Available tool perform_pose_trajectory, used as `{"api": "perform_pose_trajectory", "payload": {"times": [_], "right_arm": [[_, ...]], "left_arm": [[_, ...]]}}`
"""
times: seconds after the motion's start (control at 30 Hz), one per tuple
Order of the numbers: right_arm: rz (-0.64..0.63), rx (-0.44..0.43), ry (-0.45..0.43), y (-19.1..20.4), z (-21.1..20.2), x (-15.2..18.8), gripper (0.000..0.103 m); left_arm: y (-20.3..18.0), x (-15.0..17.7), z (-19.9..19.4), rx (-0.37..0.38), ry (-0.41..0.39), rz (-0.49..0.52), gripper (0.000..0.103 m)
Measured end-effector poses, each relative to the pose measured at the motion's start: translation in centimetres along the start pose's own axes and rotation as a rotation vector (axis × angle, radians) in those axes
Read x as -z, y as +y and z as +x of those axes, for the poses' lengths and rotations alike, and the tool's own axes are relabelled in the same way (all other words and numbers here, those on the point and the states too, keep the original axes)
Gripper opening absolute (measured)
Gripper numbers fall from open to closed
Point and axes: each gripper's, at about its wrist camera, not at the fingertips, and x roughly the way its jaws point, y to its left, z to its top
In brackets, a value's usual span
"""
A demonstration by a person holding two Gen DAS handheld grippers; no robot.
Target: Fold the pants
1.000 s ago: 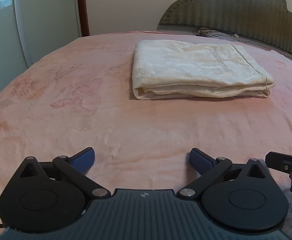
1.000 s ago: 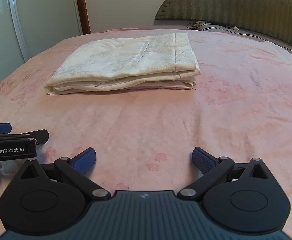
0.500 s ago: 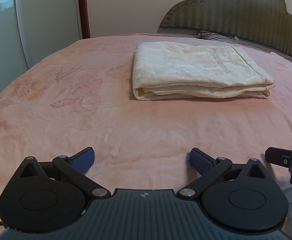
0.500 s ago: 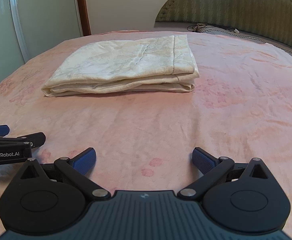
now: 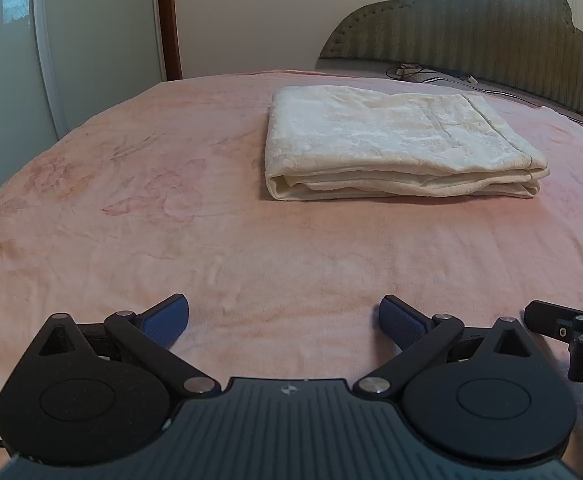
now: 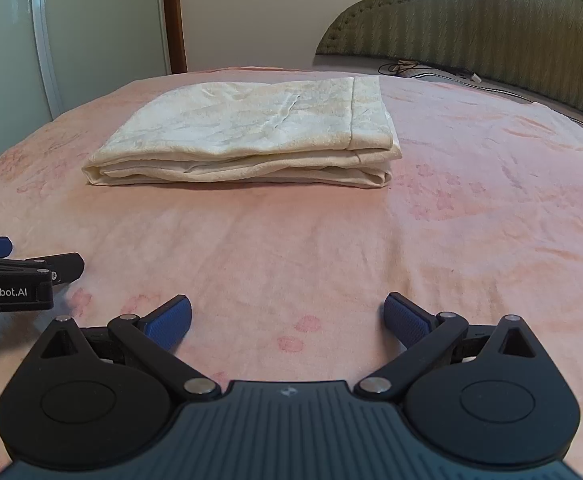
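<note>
Pants (image 5: 395,148) lie folded in a flat stack mid-bed (image 5: 171,200), looks finished. Left claw (image 5: 284,320) and right claw (image 6: 287,320) both spread apart, empty, well back from them.

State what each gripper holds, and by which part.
Nothing. The left gripper and right gripper are open and empty; the folded pants lie apart on the bed.

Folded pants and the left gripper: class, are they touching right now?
Apart. The left wrist view shows the left gripper with jaws open, and a broad strip of bare pink blanket between it and the folded pants.
</note>
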Motion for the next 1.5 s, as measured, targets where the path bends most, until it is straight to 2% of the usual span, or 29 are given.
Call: {"api": "perform_pose_trajectory", "payload": {"times": [0.33,0.5,0.67,1.5], "right_arm": [[0.016,-0.006,-0.011,-0.2,-0.2,0.1,0.103],[0.078,-0.004,-0.032,-0.9,-0.5,0.1,0.103],[0.006,0.051,-0.004,0.4,0.0,0.0,0.103],[0.018,0.041,-0.004,0.2,0.1,0.0,0.103]], "left_arm": [[-0.1,0.0,0.0,-0.004,-0.002,-0.001,0.103],[0.1,0.0,0.1,0.007,0.001,-0.012,0.103],[0.1,0.1,0.1,0.009,0.002,-0.016,0.103],[0.1,0.1,0.1,0.01,0.002,-0.017,0.103]]}}
